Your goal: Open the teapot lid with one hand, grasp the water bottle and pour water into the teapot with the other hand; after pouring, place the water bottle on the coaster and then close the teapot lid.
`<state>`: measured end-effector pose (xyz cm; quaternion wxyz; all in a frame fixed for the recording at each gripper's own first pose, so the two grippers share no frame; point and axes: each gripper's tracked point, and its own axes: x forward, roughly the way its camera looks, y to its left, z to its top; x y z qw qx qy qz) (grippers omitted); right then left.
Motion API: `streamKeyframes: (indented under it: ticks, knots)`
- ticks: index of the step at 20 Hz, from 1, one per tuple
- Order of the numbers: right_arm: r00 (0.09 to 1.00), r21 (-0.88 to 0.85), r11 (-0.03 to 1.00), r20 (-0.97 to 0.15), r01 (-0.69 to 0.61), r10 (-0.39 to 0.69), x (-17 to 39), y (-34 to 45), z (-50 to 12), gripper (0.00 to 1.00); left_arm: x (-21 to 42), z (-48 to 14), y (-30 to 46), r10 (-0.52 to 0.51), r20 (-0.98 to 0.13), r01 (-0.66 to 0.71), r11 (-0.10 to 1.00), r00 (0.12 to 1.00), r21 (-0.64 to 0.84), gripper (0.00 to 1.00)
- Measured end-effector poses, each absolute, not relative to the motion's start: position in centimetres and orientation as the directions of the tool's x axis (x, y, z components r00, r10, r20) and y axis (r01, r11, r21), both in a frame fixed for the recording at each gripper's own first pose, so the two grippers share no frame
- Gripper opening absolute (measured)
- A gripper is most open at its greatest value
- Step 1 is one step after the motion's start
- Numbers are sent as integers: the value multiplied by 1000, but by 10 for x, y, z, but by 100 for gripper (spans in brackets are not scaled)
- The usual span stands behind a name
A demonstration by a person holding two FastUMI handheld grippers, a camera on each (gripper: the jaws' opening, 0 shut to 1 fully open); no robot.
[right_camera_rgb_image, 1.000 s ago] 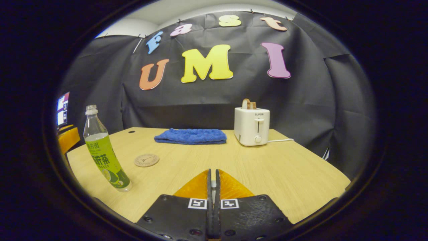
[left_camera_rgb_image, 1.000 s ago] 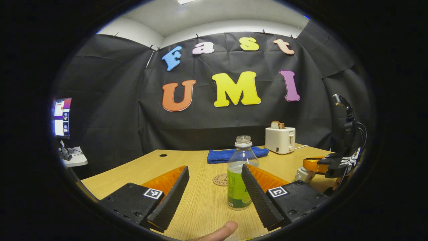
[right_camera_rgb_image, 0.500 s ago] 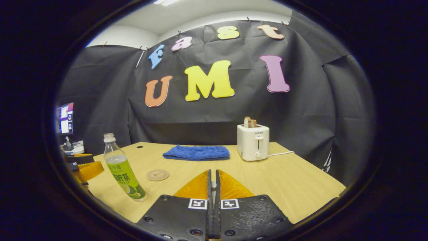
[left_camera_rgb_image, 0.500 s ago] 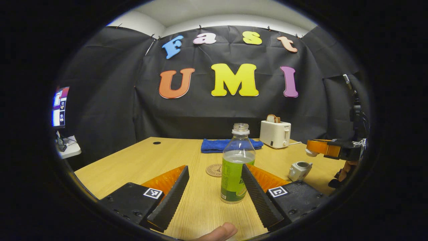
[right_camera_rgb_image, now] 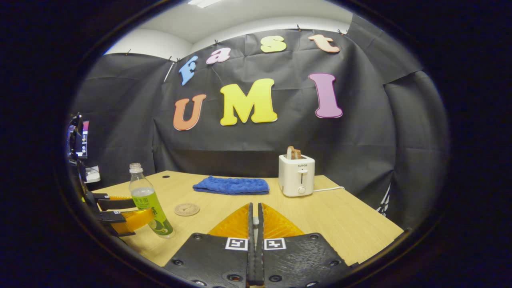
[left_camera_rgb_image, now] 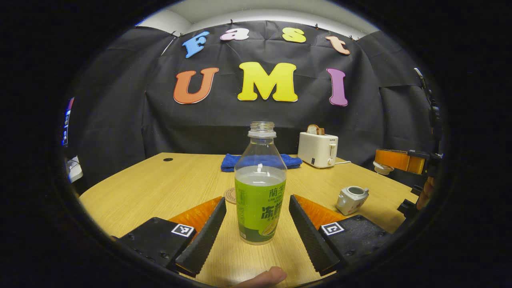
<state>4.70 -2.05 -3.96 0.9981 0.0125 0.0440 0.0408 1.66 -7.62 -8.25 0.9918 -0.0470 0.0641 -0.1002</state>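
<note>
An uncapped water bottle (left_camera_rgb_image: 261, 188) with a green label stands upright on the wooden table (left_camera_rgb_image: 160, 188). My left gripper (left_camera_rgb_image: 257, 201) is open, one finger on each side of the bottle with gaps to both. The round coaster (left_camera_rgb_image: 231, 195) lies just behind the bottle. At the right sits the small white teapot (left_camera_rgb_image: 352, 199) with its top open. Above and to its right, my right gripper (left_camera_rgb_image: 380, 162) holds the white teapot lid (left_camera_rgb_image: 383, 169). In the right gripper view the right gripper (right_camera_rgb_image: 255, 206) is shut, and the bottle (right_camera_rgb_image: 149, 200), left gripper (right_camera_rgb_image: 120, 210) and coaster (right_camera_rgb_image: 187, 209) are at the left.
A white toaster (left_camera_rgb_image: 319, 149) holding bread and a folded blue cloth (left_camera_rgb_image: 230, 162) sit at the table's far side. A monitor (right_camera_rgb_image: 82, 140) stands off the left edge. A person's fingertip (left_camera_rgb_image: 264, 277) shows at the bottom of the left gripper view.
My left gripper has advanced, so the bottle now stands between its open fingers. My right gripper has risen up and away from the teapot with the lid.
</note>
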Motion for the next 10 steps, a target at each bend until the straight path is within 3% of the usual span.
streamKeyframes:
  ticks: [7,8,10]
  knots:
    - [993,28,997,-85,-76,79,47,-27,-39,0,31,-85,-81,-193,-86,185,978,977,-96,97]
    - [993,30,997,-82,-77,80,46,-27,-36,0,32,-82,-79,-190,-69,184,978,979,-95,94]
    - [993,32,996,-77,-82,84,45,-26,-34,0,35,-84,-80,-195,-65,188,977,979,-96,80]
